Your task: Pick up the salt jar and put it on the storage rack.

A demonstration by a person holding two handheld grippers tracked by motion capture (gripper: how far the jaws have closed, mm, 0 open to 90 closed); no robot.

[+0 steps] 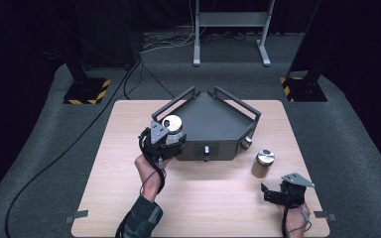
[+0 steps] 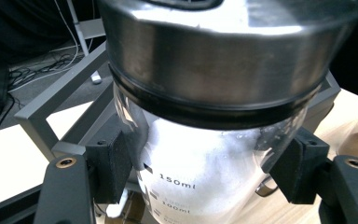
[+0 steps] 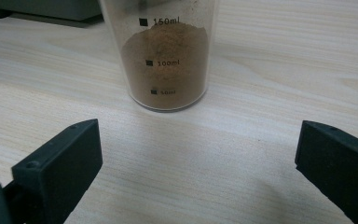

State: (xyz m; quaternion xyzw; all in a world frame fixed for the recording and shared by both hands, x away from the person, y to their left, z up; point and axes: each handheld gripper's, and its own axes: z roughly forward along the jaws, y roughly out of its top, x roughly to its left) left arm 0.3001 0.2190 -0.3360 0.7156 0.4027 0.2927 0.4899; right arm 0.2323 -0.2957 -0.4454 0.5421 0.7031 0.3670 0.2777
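Observation:
My left gripper (image 1: 171,141) is shut on a glass jar of white powder (image 2: 200,172) with a steel lid (image 2: 223,56), held at the left front corner of a dark grey tray (image 1: 213,124). The same jar (image 1: 172,126) shows in the high view above that gripper. A second jar with brown powder (image 3: 168,60) and a steel lid stands upright on the table (image 1: 203,193), right of the tray; in the high view it is the brown jar (image 1: 263,163). My right gripper (image 3: 196,163) is open, a short way in front of this jar, with nothing between its jaws.
The tray has raised handle rails (image 1: 238,105) and a front panel with a small knob (image 1: 207,148). Black stands with striped bases (image 1: 87,91) and a metal frame (image 1: 230,29) stand on the floor beyond the table. Cables lie on the carpet.

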